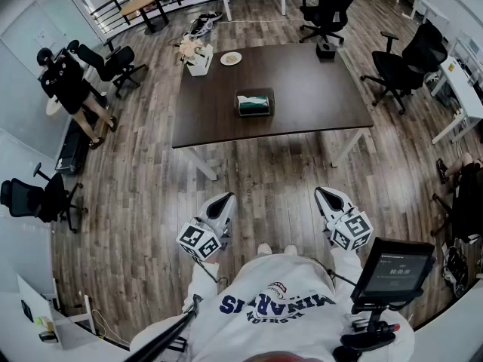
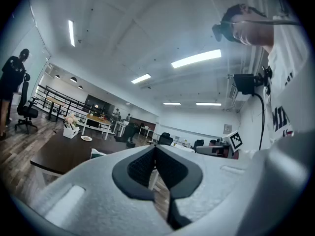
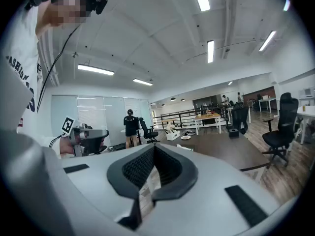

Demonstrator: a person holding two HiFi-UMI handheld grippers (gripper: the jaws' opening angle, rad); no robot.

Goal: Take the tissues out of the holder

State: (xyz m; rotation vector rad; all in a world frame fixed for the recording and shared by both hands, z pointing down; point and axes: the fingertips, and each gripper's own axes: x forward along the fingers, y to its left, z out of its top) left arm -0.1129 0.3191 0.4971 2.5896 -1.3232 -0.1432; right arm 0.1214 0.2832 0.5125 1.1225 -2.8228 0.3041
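A dark green tissue holder [image 1: 255, 104] with white tissue showing on top sits near the middle of the dark brown table [image 1: 317, 96]. My left gripper [image 1: 223, 203] and right gripper [image 1: 326, 197] hang over the wooden floor, well short of the table's near edge, both shut and empty. In the left gripper view the jaws [image 2: 155, 149] meet at their tips and the holder [image 2: 97, 153] peeks out left of them. In the right gripper view the jaws [image 3: 154, 149] are closed too, with the tissue [image 3: 183, 148] just right of them.
On the table's far side stand a white basket with flowers [image 1: 198, 57], a small plate [image 1: 231, 59] and a black box [image 1: 326, 50]. Black office chairs [image 1: 404, 62] ring the table. A person in black [image 1: 69, 87] stands at the left. A tablet [image 1: 393, 268] sits at my right.
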